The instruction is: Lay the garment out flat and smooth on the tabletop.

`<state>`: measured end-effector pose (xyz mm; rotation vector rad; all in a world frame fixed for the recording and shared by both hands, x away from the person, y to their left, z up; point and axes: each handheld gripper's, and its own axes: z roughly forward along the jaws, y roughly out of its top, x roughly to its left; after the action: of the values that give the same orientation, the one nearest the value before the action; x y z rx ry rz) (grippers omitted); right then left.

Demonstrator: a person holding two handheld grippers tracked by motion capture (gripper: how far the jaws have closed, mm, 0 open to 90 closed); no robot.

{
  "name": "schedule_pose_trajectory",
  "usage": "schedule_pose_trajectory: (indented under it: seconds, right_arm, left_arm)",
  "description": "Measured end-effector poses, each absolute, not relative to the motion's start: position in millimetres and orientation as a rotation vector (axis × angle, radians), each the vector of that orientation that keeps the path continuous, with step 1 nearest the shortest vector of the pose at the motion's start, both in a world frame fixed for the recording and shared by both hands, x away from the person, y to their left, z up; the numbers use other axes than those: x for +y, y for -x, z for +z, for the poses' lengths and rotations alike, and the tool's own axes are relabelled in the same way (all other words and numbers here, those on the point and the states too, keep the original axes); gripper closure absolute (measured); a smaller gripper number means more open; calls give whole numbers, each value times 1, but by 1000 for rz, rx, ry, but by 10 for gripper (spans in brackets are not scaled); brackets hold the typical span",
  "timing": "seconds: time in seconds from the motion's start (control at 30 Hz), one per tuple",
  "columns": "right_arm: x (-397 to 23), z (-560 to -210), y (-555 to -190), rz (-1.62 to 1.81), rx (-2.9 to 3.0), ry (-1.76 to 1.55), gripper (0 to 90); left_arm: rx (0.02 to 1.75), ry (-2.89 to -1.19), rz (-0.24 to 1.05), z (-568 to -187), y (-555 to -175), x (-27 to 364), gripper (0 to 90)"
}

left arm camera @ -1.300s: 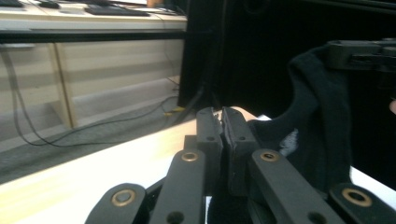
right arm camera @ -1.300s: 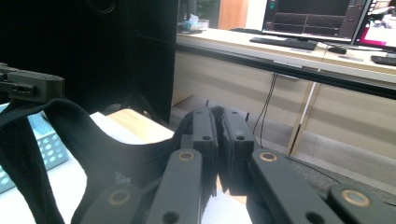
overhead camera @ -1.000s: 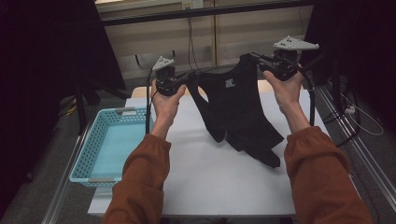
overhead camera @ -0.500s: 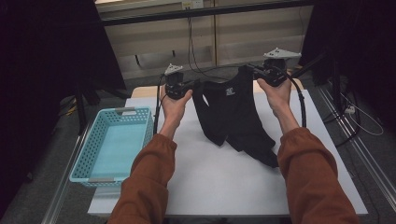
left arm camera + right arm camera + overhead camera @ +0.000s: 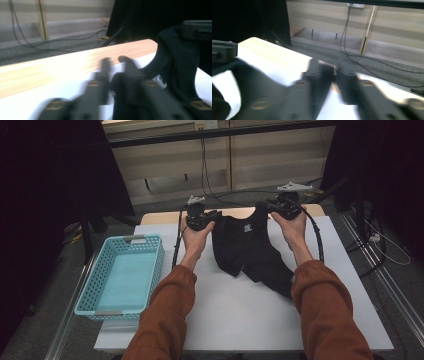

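White sheeting covers the desk [image 5: 240, 320], with a bare wooden strip along its far edge and a turquoise basket [image 5: 122, 275] off its left side. Your black garment [image 5: 250, 250] lies spread on the far half of the desk, its shoulders at the back edge between your two hands and its hem trailing toward your right sleeve.

Risks: the lower part sits skewed and partly doubled over, so it may stay creased if you lift away now. Cloth snagged on a jaw would also drag the top edge out of line as you withdraw.

Left gripper [image 5: 115, 60]: the jaws have just been opening and stand slightly apart, with the garment just beside the right-hand one; nothing seems pinched, though motion blur makes this uncertain. Right gripper [image 5: 329, 68]: the jaws have likewise just been opening, a narrow gap shows, and the dark cloth lies alongside rather than between them.
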<state>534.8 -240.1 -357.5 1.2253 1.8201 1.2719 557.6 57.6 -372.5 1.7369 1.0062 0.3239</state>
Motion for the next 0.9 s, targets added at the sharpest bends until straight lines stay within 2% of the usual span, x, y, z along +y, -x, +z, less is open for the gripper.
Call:
schedule_pose_trajectory:
  seconds: [0.03,0.27,0.6,0.73,0.9]
  right_arm:
    - [-240,-358,-535,1267,1813,-1230,598]
    - [-242,-365,-518,1266,1872,-1186,506]
    - [-236,-370,-448,1340,1983,-1048,428]
    - [-234,-374,-423,1333,2011,-1021,418]
    - [-232,-378,-398,1327,2065,-979,481]
  left_arm:
    - [988,-1758,335,-373,-555,56,614]
    - [947,-1792,320,-377,-537,54,433]
    - [833,-1818,335,-381,-484,68,227]
    - [778,-1832,345,-380,-464,73,196]
    - [736,-1865,360,-384,-442,79,164]
